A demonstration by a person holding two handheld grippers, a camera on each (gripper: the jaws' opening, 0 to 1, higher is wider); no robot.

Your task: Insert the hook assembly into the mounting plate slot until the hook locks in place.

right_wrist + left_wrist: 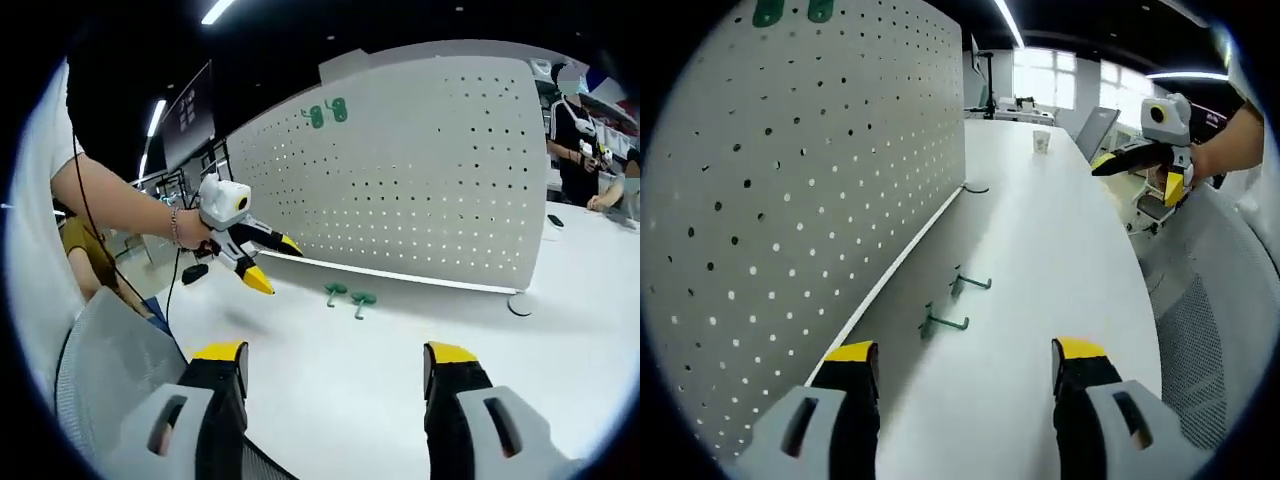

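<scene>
A white pegboard (790, 170) stands upright along the table's left side in the left gripper view. It also appears across the back, pegboard (420, 170), in the right gripper view. Two green hooks lie loose on the white table near its foot: hook (970, 284) and hook (943, 322); the same pair, hooks (348, 296), in the right gripper view. Two more green hooks (326, 112) hang high on the board. My left gripper (965, 360) is open and empty over the table, also seen as left gripper (268, 262). My right gripper (335, 365) is open and empty, also seen as right gripper (1135, 160).
A small cup (1041, 143) stands far down the table. A grey mesh chair (1210, 330) sits at the table's right edge. A round white disc (520, 305) lies by the pegboard's end. A person (575, 120) stands at the far right.
</scene>
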